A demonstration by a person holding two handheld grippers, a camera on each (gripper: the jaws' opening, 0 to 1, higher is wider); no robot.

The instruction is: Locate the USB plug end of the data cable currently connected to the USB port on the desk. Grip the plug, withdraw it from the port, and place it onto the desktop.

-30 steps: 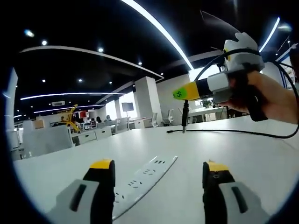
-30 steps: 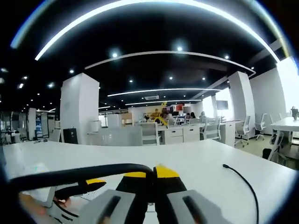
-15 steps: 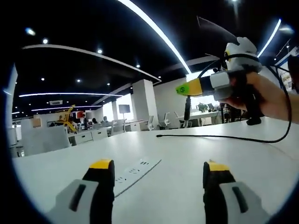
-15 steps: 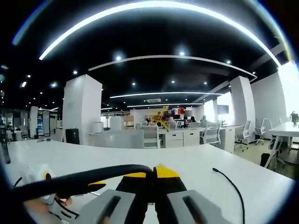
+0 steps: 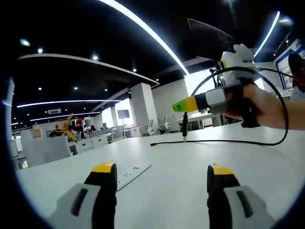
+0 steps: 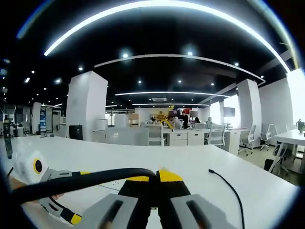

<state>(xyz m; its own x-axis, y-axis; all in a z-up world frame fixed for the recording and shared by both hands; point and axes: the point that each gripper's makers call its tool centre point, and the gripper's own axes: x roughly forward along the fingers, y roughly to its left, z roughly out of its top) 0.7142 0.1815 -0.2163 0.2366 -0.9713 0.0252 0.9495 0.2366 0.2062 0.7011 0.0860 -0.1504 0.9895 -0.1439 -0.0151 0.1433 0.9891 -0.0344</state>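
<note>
In the left gripper view, the left gripper (image 5: pixel 162 179) rises from six o'clock with its jaws spread wide apart and nothing between them, over the white worktop (image 5: pixel 190 157). Just beyond the left jaw, toward nine o'clock, a white power strip (image 5: pixel 129 171) lies flat on the worktop. Farther out, at about two o'clock, a hand (image 5: pixel 259 102) holds the right gripper (image 5: pixel 183 106), whose yellow-tipped jaws are pressed together on the data cable (image 5: pixel 224 141). The USB plug (image 5: pixel 184 130) hangs straight down from those jaws, its tip at or just above the worktop; contact cannot be judged. The black cable trails across the worktop toward three o'clock and loops up to the hand.

In the right gripper view, the right gripper (image 6: pixel 155 177) sits at six o'clock, jaws closed on the black data cable (image 6: pixel 81 181), which runs off toward nine o'clock. The left gripper (image 6: pixel 57 202) shows low at eight o'clock. At four o'clock the cable's free end (image 6: pixel 210 171) rests on the worktop (image 6: pixel 190 162). Beyond lie office desks, white pillars and ceiling light strips.
</note>
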